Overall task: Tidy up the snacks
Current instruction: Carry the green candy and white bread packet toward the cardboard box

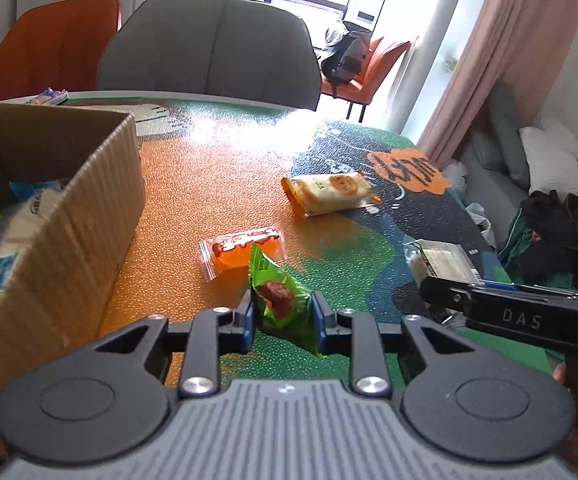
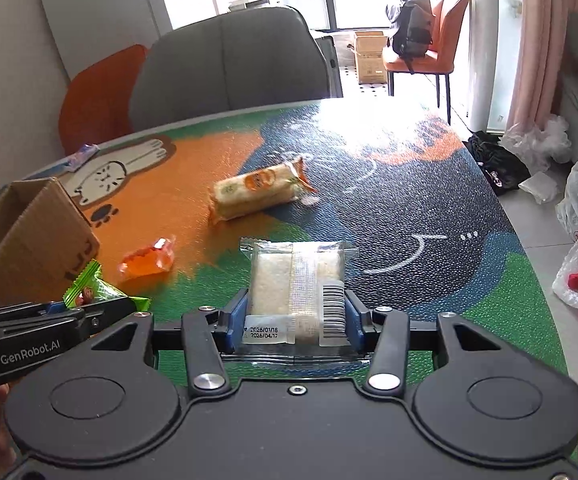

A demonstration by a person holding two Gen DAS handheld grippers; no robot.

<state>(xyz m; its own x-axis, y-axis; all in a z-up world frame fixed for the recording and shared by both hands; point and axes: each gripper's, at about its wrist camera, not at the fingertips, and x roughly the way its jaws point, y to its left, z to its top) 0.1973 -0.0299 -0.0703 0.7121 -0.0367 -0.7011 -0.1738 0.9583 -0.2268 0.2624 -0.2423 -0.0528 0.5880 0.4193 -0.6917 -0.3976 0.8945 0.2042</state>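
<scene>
Pick-up step: left gripper (image 1: 281, 312) clamped on green packet (image 1: 279, 300), right gripper (image 2: 296, 316) on clear rice-cake pack (image 2: 297, 284). Next, probably: carrying both to cardboard box (image 1: 89, 200).

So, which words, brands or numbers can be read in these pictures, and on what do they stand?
"DAS": on the right tongs.
"GenRobot.AI": on the left tongs.
"2026/01/16" and "2026/04/17": on the clear rice cracker pack, beside a barcode.
Print on the green pack, orange pack, long pack and mat: too blurred to read.
</scene>
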